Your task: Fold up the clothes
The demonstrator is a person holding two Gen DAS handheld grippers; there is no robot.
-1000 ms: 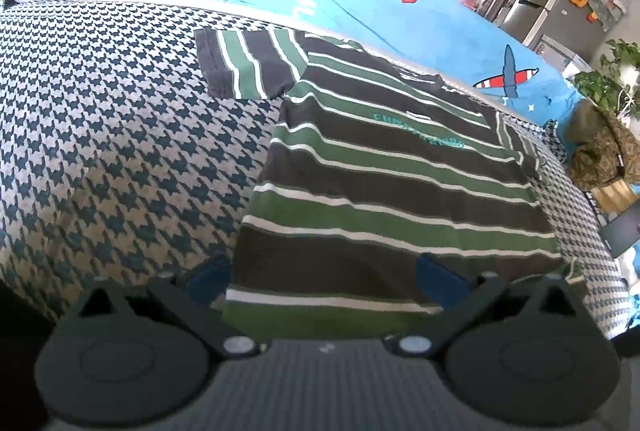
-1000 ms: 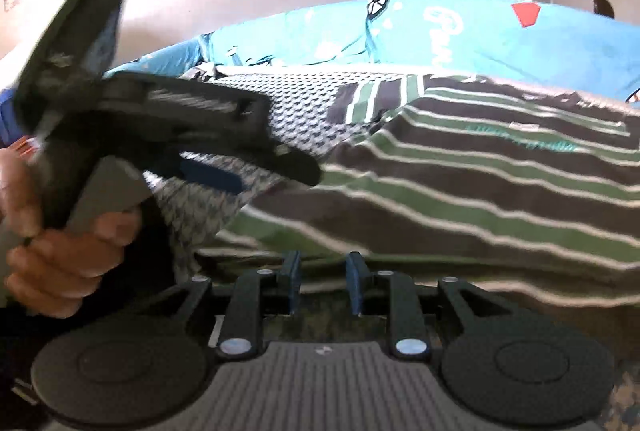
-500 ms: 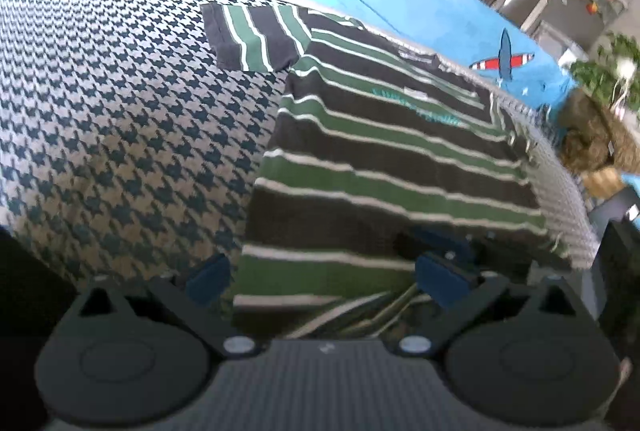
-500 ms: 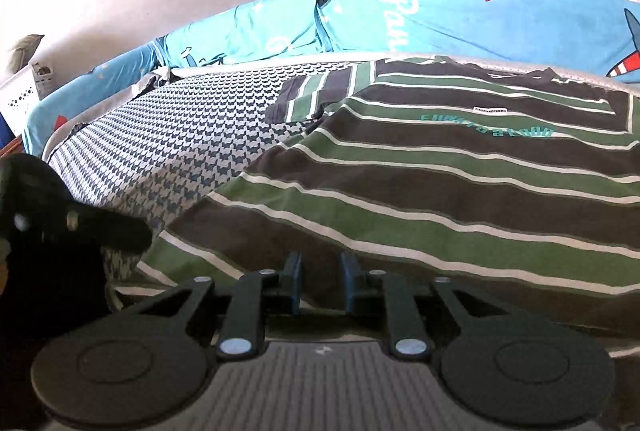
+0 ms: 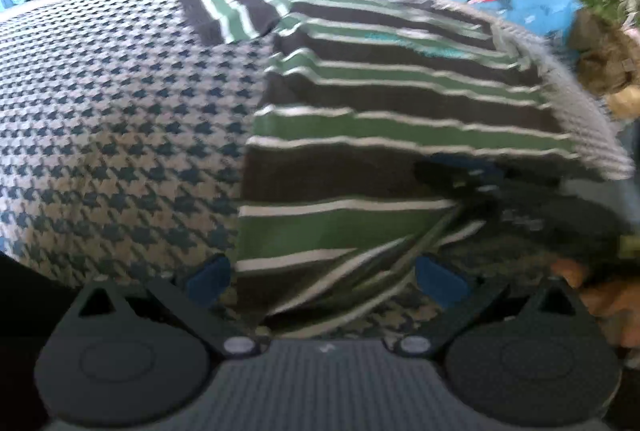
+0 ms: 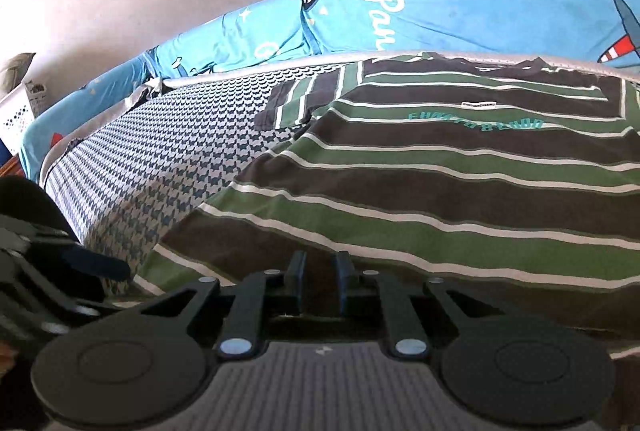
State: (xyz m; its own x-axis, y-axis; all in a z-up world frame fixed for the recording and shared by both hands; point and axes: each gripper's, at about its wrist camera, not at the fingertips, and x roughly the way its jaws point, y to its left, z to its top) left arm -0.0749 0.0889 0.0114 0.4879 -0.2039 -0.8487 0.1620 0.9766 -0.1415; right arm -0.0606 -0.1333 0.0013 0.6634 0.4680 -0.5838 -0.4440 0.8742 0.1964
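On the houndstooth-patterned blue-and-cream bed cover point(image 5: 120, 119) lay the green, dark-brown and white striped short-sleeved T-shirt point(image 6: 440, 183), spread mostly flat with its collar toward the bright blue printed bedding point(image 6: 460, 15) at the far side and one sleeve out to the left. Left gripper point(image 5: 324, 277): jaws stood wide apart, straddling the near hem, nothing held. Right gripper point(image 6: 319, 273): jaws drawn close together at the near hem; the cloth appeared to be pinched between them, and in the left wrist view the hem corner beside it was lifted and rucked into diagonal folds. That view was motion-blurred, so the exact contact could not be confirmed there. Judgement on handling: thin knit fabric, light and limp, with no stiffness of its own; it would drape and sag from any single hold and drag on the textured cover rather than slide freely. Not fragile. Best holds judged to be hem corners or shoulder seams, both grippers together, keeping the edge taut.
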